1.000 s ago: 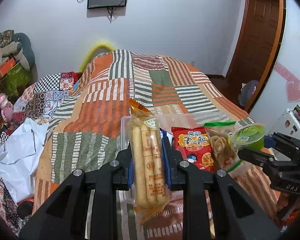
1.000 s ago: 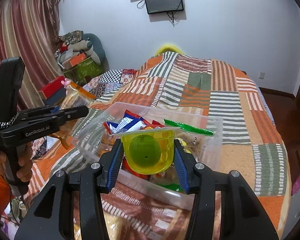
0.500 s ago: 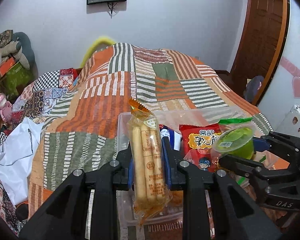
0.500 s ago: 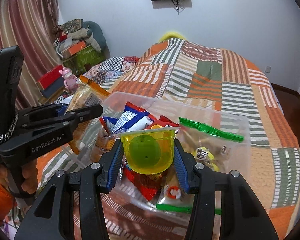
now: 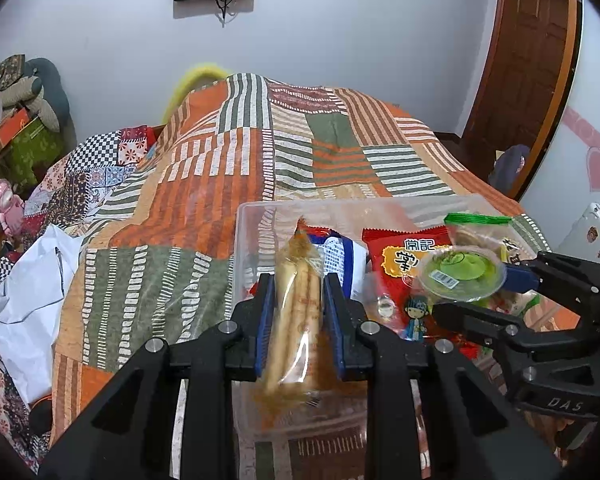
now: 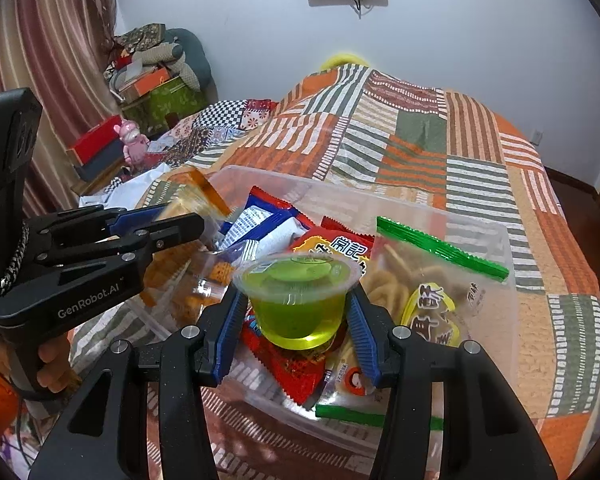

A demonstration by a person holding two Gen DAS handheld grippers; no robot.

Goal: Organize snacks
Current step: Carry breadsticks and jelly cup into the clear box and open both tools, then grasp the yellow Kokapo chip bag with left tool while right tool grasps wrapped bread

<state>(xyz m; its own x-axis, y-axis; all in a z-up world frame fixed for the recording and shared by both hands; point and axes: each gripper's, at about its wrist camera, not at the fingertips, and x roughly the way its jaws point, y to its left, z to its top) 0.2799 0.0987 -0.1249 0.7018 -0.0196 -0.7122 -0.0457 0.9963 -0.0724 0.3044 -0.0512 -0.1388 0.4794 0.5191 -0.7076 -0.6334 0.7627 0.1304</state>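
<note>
Both grippers have descended toward the clear plastic bin (image 6: 452, 216) since a second ago, their loads now over its interior. Left gripper (image 5: 298, 300) is clenched on the breadstick packet (image 5: 296, 312), held upright above the bin's left end. Right gripper (image 6: 296, 312) grasps the green jelly cup (image 6: 298, 300) by its side walls, above the red snack bag (image 6: 296, 364) inside the bin. Judged handling: packet light, crinkly, contents brittle, so grip mid-length gently; cup smooth and squeezable, film lid fragile, so hold below the rim.
</note>
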